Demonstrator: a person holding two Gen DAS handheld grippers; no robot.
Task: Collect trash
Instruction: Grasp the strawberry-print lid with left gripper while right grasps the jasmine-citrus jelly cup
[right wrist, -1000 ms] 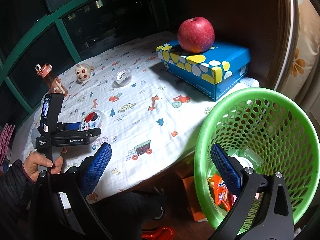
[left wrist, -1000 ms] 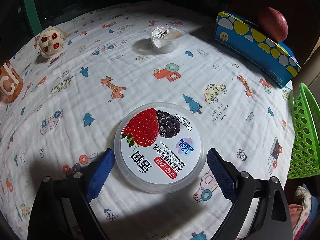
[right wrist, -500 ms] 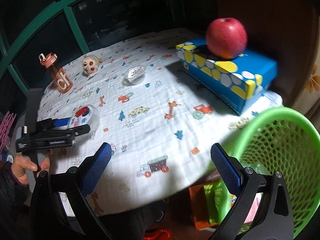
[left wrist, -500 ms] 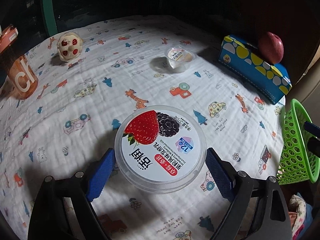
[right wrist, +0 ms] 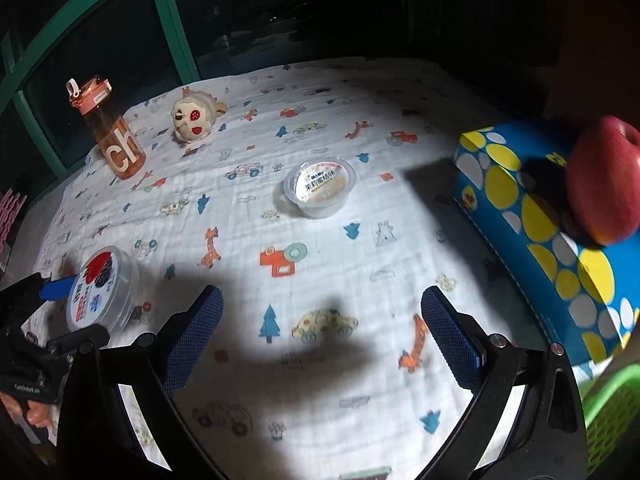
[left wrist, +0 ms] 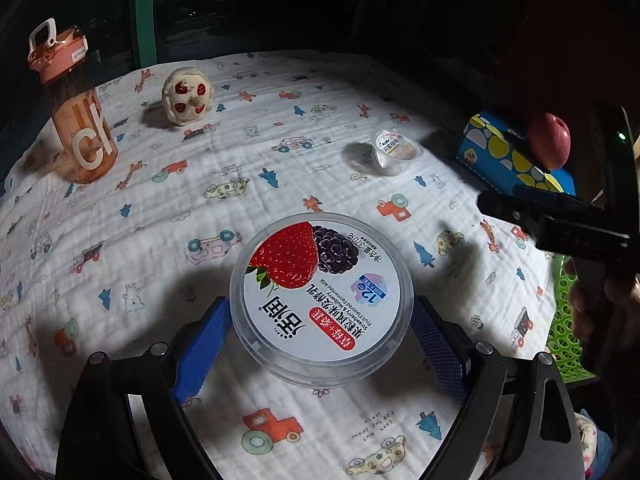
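In the left wrist view, a white cloth [left wrist: 280,168] printed with cars, giraffes and trees covers the table, and dark window glass with a green frame [left wrist: 145,12] stands beyond it. The left gripper [left wrist: 320,332] is level with the tabletop, its blue pads pressed against both sides of a round yogurt tub [left wrist: 322,298] with a strawberry-and-blackberry lid, which sits between the fingers. Ahead and left of the fingers stand an orange water bottle [left wrist: 76,108] and a small plush toy [left wrist: 187,97]. Ahead and right lies a small clear jelly cup [left wrist: 394,151], then a blue dotted box [left wrist: 508,160] with a red apple [left wrist: 548,146] on it. A green basket [left wrist: 568,320] shows at the right edge, beside the other gripper's dark body.

In the right wrist view, the right gripper [right wrist: 320,332] hangs over the same cloth, fingers spread wide with nothing between them. The jelly cup [right wrist: 320,188] lies ahead of the fingers, the tub [right wrist: 102,294] far left in the other gripper, the box [right wrist: 532,216] and apple [right wrist: 604,184] to the right.
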